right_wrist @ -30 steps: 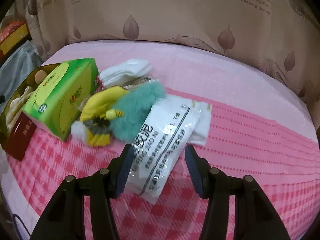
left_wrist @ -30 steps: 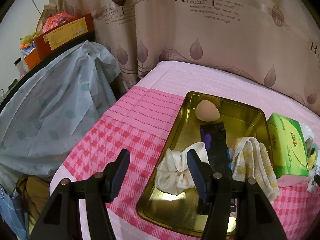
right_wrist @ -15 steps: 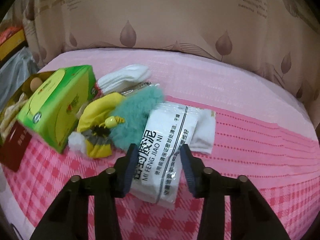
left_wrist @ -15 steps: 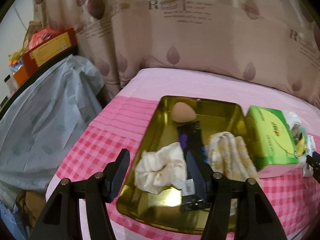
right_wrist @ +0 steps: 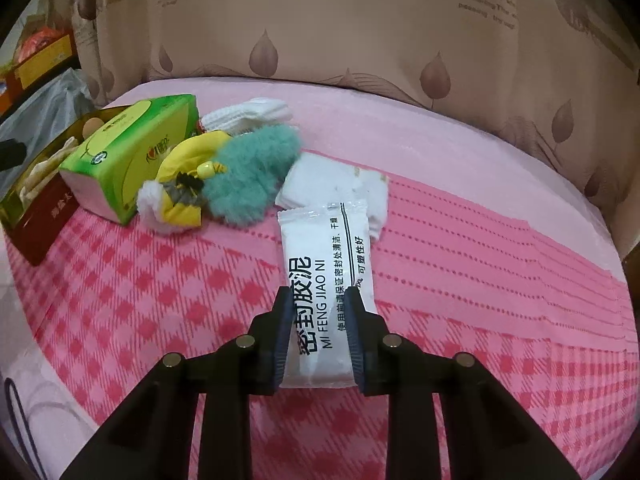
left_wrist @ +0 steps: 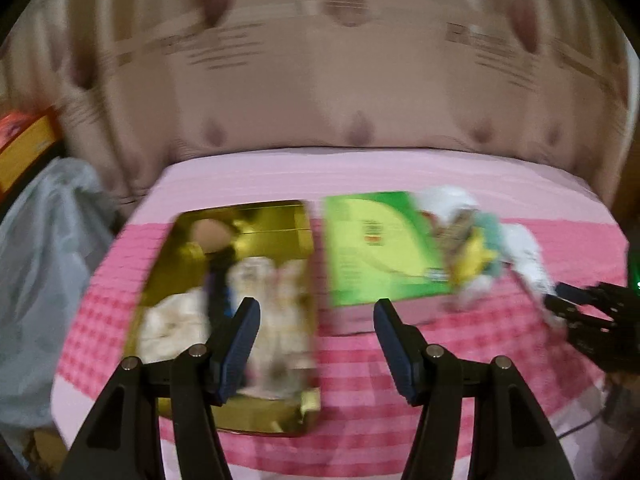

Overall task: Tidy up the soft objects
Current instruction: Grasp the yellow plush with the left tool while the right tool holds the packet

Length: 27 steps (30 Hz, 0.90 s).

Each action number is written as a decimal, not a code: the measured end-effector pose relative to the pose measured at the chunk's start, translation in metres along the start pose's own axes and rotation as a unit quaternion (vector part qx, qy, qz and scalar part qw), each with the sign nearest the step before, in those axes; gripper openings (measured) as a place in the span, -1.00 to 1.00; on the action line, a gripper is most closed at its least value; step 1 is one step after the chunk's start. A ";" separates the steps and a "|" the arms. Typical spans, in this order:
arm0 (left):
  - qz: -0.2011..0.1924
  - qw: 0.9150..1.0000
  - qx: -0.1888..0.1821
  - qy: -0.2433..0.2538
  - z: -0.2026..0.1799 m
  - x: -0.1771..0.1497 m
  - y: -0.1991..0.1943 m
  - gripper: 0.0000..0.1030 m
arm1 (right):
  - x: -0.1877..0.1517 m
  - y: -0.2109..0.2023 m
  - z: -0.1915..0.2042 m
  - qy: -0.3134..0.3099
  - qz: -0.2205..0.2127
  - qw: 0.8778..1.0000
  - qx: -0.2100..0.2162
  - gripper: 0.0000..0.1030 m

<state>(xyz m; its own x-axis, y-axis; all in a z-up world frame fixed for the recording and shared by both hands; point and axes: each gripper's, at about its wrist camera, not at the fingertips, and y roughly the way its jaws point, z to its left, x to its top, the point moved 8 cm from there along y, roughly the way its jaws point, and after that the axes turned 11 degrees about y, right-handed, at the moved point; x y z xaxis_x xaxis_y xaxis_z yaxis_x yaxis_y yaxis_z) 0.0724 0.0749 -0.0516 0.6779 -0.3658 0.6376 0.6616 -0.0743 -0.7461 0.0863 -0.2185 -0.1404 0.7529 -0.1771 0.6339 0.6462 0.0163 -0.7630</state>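
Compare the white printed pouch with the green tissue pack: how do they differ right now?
The white printed pouch sits between the right gripper jaws, which are closing on it; the green tissue pack is untouched. The pouch is flat, white with black lettering; the pack is a thick green-and-yellow block. The pouch lies apart; the pack sits against the gold tray. Both are on the pink checked cloth.

Both grippers are pretty much the same build: matte black plastic arms splaying out in a V, each with round silver screw heads at the pivots. The left gripper (left_wrist: 316, 318) has two dark blue ribbed pads (left_wrist: 240, 344) on its fingers. The right gripper (right_wrist: 318, 336) has the same dark ribbed pads (right_wrist: 354, 340) and four shiny screws in a row.
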 end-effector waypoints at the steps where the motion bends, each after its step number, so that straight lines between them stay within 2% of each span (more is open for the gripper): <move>1: 0.001 1.000 -0.014 0.009 -0.016 0.004 0.002 0.18 | 0.000 -0.001 -0.002 0.004 -0.001 1.000 0.008 -0.48; 6: 0.012 0.997 -0.061 0.038 -0.070 0.014 0.014 0.18 | 0.003 0.004 -0.006 0.015 -0.003 0.999 0.033 -0.24; 7: 0.013 0.997 -0.064 0.042 -0.076 0.016 0.016 0.18 | 0.004 0.005 -0.006 0.013 -0.004 0.999 0.037 -0.10; 8: 0.016 0.996 -0.070 0.047 -0.083 0.019 0.018 0.18 | 0.005 0.007 -0.005 0.011 -0.007 0.999 0.040 -0.04; 12: 0.030 0.994 -0.088 0.060 -0.105 0.023 0.028 0.18 | 0.009 0.015 -0.002 0.001 -0.010 0.999 0.036 -0.10; 13: 0.035 0.993 -0.090 0.062 -0.109 0.023 0.032 0.18 | 0.010 0.017 -0.003 -0.002 -0.010 0.999 0.032 -0.21; 14: 0.038 0.993 -0.092 0.064 -0.112 0.023 0.034 0.18 | 0.010 0.016 -0.003 -0.004 -0.010 0.999 0.032 -0.22; 18: 0.060 0.990 -0.104 0.069 -0.125 0.022 0.048 0.18 | 0.007 0.013 -0.011 -0.004 -0.014 0.999 0.032 -0.22; 23: 0.072 0.989 -0.109 0.072 -0.141 0.027 0.062 0.18 | 0.008 0.011 -0.022 0.028 -0.011 0.998 0.064 -0.21; 27: 0.083 0.988 -0.106 0.074 -0.147 0.031 0.072 0.18 | 0.008 0.012 -0.023 0.027 -0.010 0.998 0.063 -0.19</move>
<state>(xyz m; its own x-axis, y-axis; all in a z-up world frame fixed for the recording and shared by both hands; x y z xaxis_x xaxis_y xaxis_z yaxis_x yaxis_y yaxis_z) 0.0942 -0.0782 -0.1141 0.7062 -0.5206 0.4799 0.4530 -0.1886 -0.8713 0.0968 -0.2420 -0.1475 0.7341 -0.2321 0.6382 0.6740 0.1350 -0.7263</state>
